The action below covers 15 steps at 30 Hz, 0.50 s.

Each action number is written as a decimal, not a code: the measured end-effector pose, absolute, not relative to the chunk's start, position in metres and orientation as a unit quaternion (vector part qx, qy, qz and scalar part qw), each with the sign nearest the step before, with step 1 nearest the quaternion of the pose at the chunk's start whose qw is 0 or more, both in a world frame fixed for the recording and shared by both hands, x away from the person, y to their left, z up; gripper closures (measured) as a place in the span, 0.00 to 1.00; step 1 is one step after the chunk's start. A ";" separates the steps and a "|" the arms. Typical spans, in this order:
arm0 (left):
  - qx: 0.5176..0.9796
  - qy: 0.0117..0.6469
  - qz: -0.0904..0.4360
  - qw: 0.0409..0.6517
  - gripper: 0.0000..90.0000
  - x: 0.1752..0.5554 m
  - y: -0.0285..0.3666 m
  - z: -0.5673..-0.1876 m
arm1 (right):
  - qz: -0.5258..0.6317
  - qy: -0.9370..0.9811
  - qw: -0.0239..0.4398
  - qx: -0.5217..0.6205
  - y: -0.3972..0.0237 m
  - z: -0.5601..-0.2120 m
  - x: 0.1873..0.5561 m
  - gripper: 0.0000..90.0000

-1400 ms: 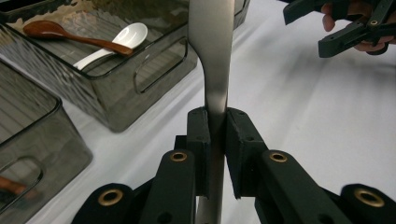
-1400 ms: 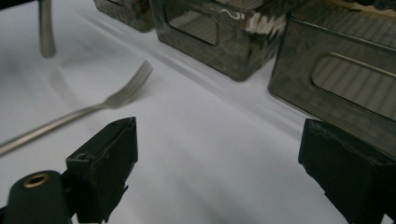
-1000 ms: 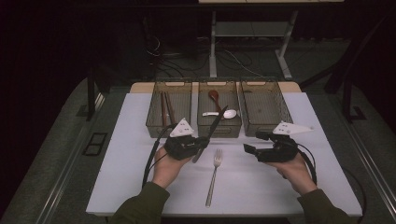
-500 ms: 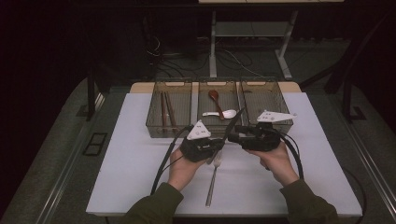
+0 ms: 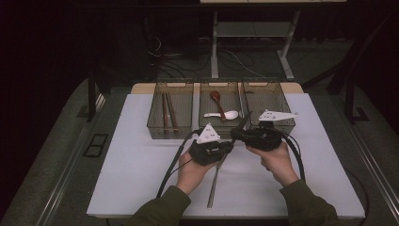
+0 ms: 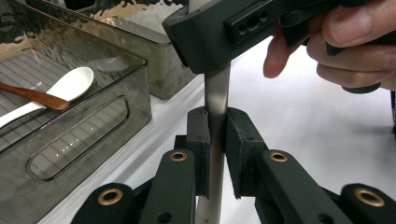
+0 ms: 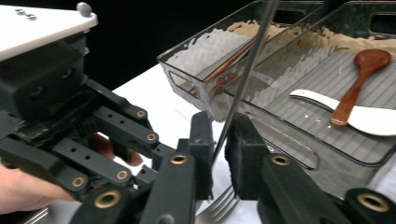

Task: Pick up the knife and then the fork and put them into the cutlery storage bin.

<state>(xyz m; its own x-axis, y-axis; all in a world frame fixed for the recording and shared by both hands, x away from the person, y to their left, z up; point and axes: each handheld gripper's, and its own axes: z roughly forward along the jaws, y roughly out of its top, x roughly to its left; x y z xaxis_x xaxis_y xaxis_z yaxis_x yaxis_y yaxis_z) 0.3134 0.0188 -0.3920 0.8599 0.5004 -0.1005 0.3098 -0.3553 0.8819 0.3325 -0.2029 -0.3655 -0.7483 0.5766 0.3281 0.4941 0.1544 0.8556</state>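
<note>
Left gripper (image 5: 221,151) gripping fork (image 6: 216,105) handle, jaws clamped, holding it above tabletop (image 5: 141,160). Right gripper (image 5: 241,134) at its 2 o'clock, jaws having just been closing, now pinching fork shank: likely hand-over for binning. Spoon tray (image 5: 221,129) waiting at 12 o'clock beyond.

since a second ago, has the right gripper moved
Yes. The right gripper has come left from in front of the right-hand tray toward the middle tray, and its fingers have just been closing on the knife.
</note>
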 end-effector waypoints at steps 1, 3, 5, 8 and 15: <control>0.817 0.249 0.092 0.512 0.88 0.313 0.018 -0.392 | 0.546 0.760 0.039 0.350 -0.202 -0.365 0.332 0.95; 0.815 0.248 0.091 0.515 0.88 0.313 0.018 -0.392 | 0.548 0.762 0.037 0.344 -0.201 -0.364 0.331 0.98; 0.813 0.249 0.088 0.518 0.88 0.313 0.018 -0.392 | 0.548 0.764 0.038 0.338 -0.199 -0.362 0.331 0.98; 0.814 0.245 0.090 0.519 0.88 0.314 0.020 -0.391 | 0.548 0.766 0.041 0.333 -0.198 -0.361 0.330 0.98; 0.817 0.229 0.084 0.522 0.76 0.317 0.031 -0.390 | 0.541 0.771 0.054 0.332 -0.200 -0.357 0.330 0.98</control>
